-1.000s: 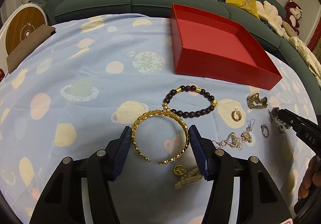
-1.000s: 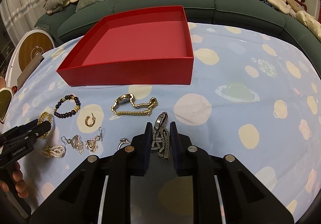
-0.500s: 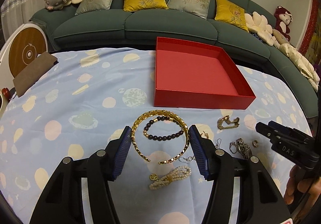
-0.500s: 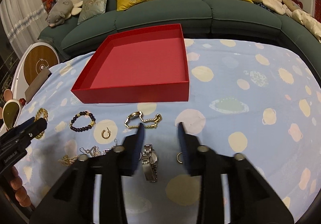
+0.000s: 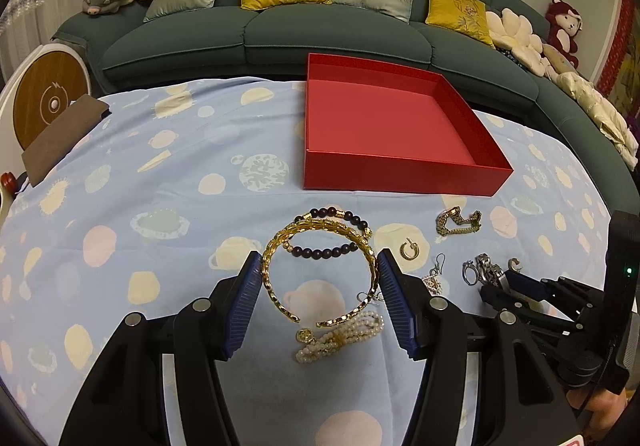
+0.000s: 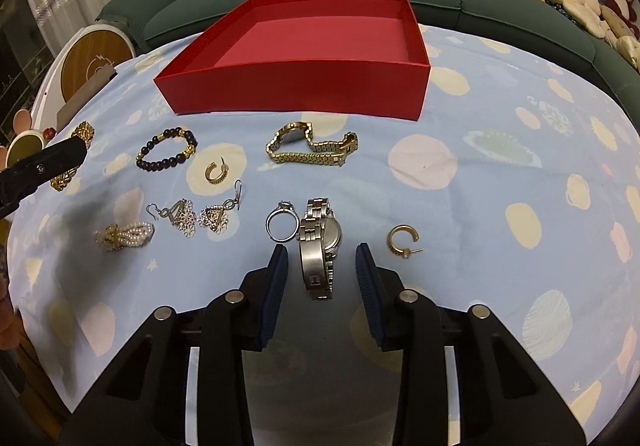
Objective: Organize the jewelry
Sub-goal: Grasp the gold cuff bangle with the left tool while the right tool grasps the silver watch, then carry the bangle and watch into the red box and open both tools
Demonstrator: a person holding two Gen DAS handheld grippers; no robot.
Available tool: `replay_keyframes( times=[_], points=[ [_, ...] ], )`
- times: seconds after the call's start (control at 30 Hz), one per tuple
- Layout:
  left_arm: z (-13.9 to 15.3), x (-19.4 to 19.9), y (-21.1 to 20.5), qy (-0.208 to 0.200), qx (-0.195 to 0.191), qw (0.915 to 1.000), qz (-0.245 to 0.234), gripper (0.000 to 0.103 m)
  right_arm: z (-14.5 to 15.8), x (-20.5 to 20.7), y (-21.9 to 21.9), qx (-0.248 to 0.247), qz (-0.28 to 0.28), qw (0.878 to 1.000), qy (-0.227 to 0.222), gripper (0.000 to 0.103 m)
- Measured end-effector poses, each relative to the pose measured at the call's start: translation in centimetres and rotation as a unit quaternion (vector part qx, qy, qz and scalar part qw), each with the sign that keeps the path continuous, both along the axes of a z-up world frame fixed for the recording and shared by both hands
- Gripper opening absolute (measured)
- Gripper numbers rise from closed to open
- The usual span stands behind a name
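Left gripper (image 5: 318,286): jaws about half open, pads clamped on both sides of the open-ended gold filigree bangle (image 5: 320,270); bangle held clear of the cloth.
Right gripper (image 6: 322,274): jaws have just been closing and stand part open; the silver metal-link wristwatch (image 6: 320,246) lies between the blue pads w/ a gap each side, so not gripped yet.
Red shallow square cardboard box (image 5: 400,170): empty, at 12 o'clock from the jewelry row, on the pale blue planet-print cloth (image 5: 160,174).
Step in hand (judged): left carries bangle to box; right is taking hold of the watch.
Doing it well, left: keep squeeze even; the bangle's open ends face the camera, so too much force could spring it out. Clear the near wall before letting go.
Doing it well, right: centre pads on the folded band, not the case; close across the narrow width. The silver stone-set ring (image 6: 282,222) lies touching or just beside the watch at its 9 o'clock, so keep the left pad off it.
Left view only: bangle's full loop and the grip on it; the dark wooden bead bracelet w/ gold spacers (image 5: 332,234) seen through it, and the white pearl multi-strand bracelet (image 5: 340,334) beneath.
Right view only: gap around the watch; gold C-shaped hoop earring (image 6: 402,240) at its 3 o'clock; gold link wristwatch (image 6: 312,146) at 12 o'clock.
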State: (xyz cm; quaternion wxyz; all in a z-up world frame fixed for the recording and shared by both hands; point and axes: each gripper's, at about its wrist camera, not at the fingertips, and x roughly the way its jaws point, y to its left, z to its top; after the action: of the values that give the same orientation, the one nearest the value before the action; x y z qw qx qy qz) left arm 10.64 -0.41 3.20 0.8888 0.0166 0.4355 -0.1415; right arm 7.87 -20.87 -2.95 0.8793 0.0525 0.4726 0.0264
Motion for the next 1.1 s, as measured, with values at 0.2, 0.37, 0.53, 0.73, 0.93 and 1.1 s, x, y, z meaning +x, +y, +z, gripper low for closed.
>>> replay_keyframes(
  times=[0.2, 0.37, 0.53, 0.73, 0.93, 1.1],
  points=[
    [-0.2, -0.1, -0.5, 0.003, 0.003, 1.0, -0.006, 0.056, 0.1, 0.4, -0.1, 0.007, 0.002, 1.0, -0.002, 0.016],
    [0.1, 0.0, -0.2, 0.002, -0.005, 1.0, 0.001, 0.056, 1.4, 0.1, -0.3, 0.015, -0.002, 1.0, -0.016, 0.016],
    [1.5, 0.2, -0.1, -0.009, -0.017, 0.9998, 0.004, 0.056, 4.6, 0.0, -0.3, 0.028, -0.008, 0.998, -0.055, 0.011],
    [4.3, 0.5, -0.4, -0.031, -0.036, 0.9989, 0.004, 0.056, 8.1, 0.7, -0.1, 0.042, -0.012, 0.995, -0.09, 0.011],
    [8.2, 2.3, -1.3, -0.062, -0.049, 0.9968, 0.001, 0.056, 12.1, 2.3, -0.5, 0.068, -0.016, 0.99, -0.123, 0.011],
    [10.1, 6.3, -3.2, -0.09, -0.037, 0.9952, -0.002, 0.056, 15.1, 5.7, -1.5, 0.058, -0.025, 0.986, -0.152, 0.011]
  ],
)
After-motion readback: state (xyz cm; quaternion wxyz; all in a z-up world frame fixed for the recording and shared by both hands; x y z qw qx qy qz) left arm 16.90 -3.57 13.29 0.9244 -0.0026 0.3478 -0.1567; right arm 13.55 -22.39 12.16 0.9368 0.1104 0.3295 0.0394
